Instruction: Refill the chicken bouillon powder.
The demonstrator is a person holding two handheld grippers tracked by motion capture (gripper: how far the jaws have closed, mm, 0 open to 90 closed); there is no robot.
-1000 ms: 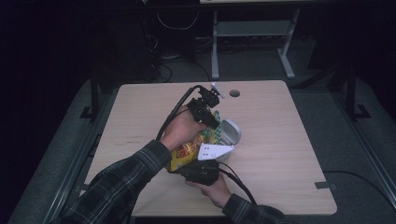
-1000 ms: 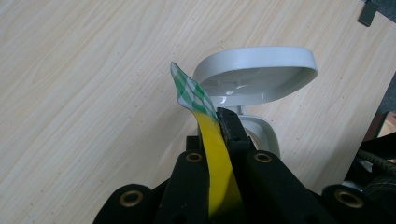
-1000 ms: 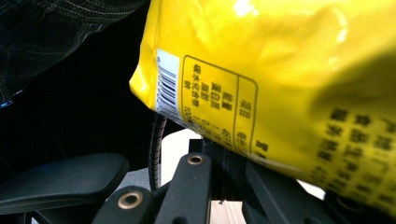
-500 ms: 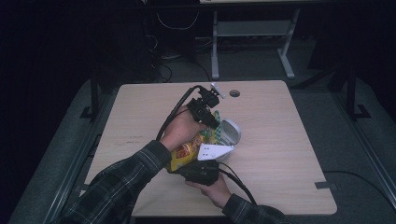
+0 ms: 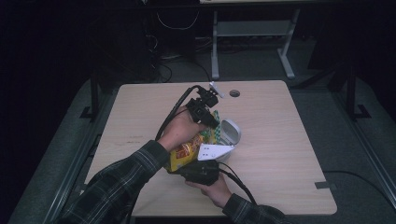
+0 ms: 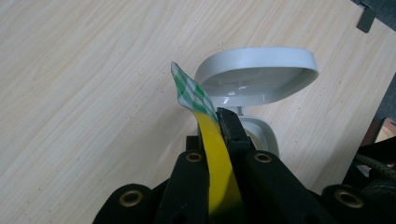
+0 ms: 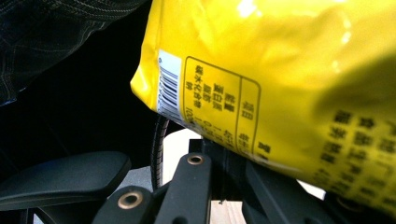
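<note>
Snack bag (image 5: pixel 187 151): glossy crinkled yellow film, soft pillow shape, black printed text panel and barcode on the back; flat sealed top edge with a green-and-white check pattern (image 6: pixel 189 91). Held above the table (image 5: pixel 289 140), between the two grippers, just beside the bin.

Left gripper (image 5: pixel 208 114): black, matte jaws pressed together on the bag's top seal, the yellow strip running up between them.

Right gripper (image 5: pixel 201 170): black body, grey three-cornered plate on top; jaws closed under the bag's lower edge, pinching the film there.

Small bin (image 6: pixel 261 84): smooth light-grey plastic, rounded, hinged lid tipped up and open, standing on the table just beyond the left gripper's tips.

Table: pale wood-grain laminate, flat, rounded corners
</note>
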